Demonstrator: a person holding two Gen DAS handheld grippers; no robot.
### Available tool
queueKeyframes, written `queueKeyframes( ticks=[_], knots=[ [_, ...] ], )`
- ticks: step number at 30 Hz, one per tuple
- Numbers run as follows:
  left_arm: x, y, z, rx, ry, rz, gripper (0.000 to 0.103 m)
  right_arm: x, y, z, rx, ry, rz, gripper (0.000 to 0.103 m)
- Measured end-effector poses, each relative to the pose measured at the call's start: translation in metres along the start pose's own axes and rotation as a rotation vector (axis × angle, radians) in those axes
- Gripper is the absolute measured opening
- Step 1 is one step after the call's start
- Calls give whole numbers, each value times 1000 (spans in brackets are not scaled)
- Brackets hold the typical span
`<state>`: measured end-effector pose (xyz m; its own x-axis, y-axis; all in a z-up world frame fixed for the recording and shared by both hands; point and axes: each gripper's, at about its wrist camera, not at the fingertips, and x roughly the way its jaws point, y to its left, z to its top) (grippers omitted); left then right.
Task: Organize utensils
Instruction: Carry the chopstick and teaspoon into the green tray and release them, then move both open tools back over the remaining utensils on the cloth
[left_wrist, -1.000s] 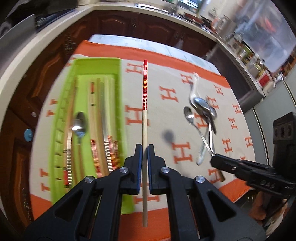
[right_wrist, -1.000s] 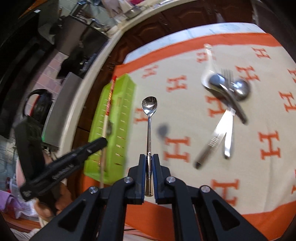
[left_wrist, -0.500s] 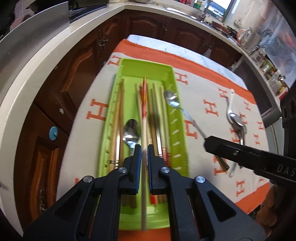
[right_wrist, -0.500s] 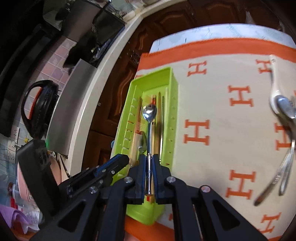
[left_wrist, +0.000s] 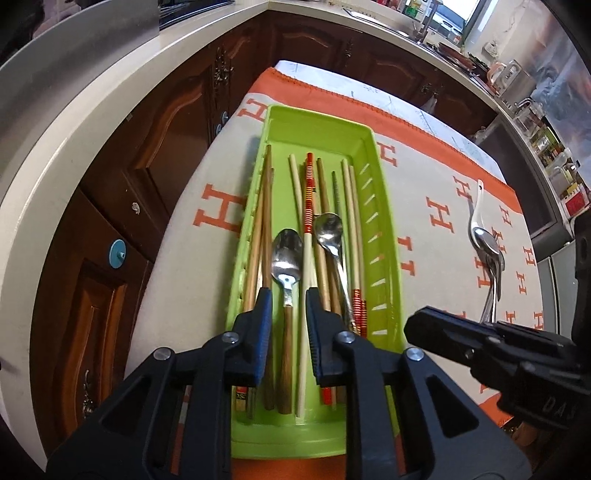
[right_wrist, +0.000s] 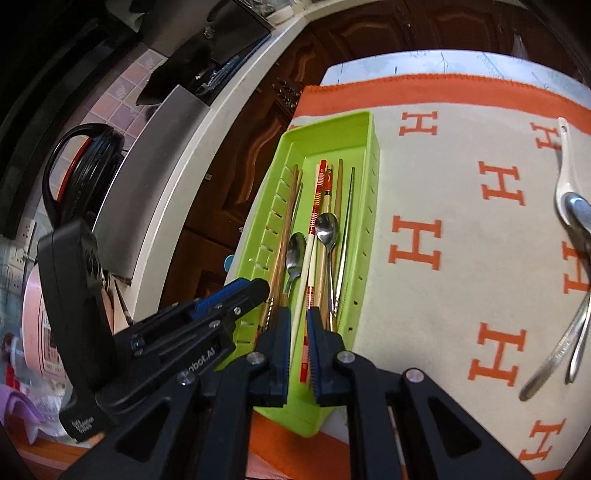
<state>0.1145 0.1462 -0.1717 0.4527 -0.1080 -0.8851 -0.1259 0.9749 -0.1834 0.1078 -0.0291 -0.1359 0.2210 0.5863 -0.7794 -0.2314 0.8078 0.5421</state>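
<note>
Both grippers hang over the near end of a lime-green utensil tray (left_wrist: 384, 229) that lies lengthwise on a beige cloth (left_wrist: 436, 266) printed with orange H letters, the tray near the cloth's left edge. The left gripper (left_wrist: 288, 306) has its jaws parted and holds nothing; between and below them lies a red-and-yellow banded chopstick (left_wrist: 308, 192) resting in the tray, pale at its near end. Just left of it is a wooden-handled spoon (left_wrist: 286, 254), bowl pointing far, and just right a slim all-metal spoon (left_wrist: 328, 230), both lying among brown and pale chopsticks (left_wrist: 264, 206) that run along the tray. The right gripper (right_wrist: 298, 321) is likewise released, its jaws apart above the tray's near end with the banded chopstick seen through the gap; in the left wrist view it reaches in from the right, just beside the tray's near right corner. Well apart on the right of the cloth, a white ceramic spoon (left_wrist: 476, 206) and several metal utensils (right_wrist: 565, 350) lie heaped together, overlapping. Dark wooden cabinets (left_wrist: 177, 122) and a pale countertop (left_wrist: 74, 122) stand to the left of the table.
</note>
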Motion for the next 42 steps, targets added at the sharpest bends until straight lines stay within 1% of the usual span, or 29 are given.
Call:
queueKeyframes(
  ticks=[9,15,21,28,30,33,42],
  knots=[
    [-34,-33,-16,77,-45,-20,16,-35,-1,-24,-40,-77,-51,10],
    [-55,-60,-29,146,-69,-34,16,-63,-12,-38,-16,-138,-69,10],
    [-69,-87,-43,203,-74,-46,16,-87,-26,-53,6,-195,-77,10],
    [-72,-115,-57,258,-62,-54,16,-108,-45,-71,29,-242,-81,10],
    [-70,-126,-60,279,-53,-56,16,-113,-52,-76,36,-254,-94,10],
    [-67,-140,-63,305,-37,-66,16,-119,-63,-82,46,-265,-118,10],
    [-54,-177,-66,367,-2,-70,16,-130,-95,-89,81,-274,-142,11]
  ],
)
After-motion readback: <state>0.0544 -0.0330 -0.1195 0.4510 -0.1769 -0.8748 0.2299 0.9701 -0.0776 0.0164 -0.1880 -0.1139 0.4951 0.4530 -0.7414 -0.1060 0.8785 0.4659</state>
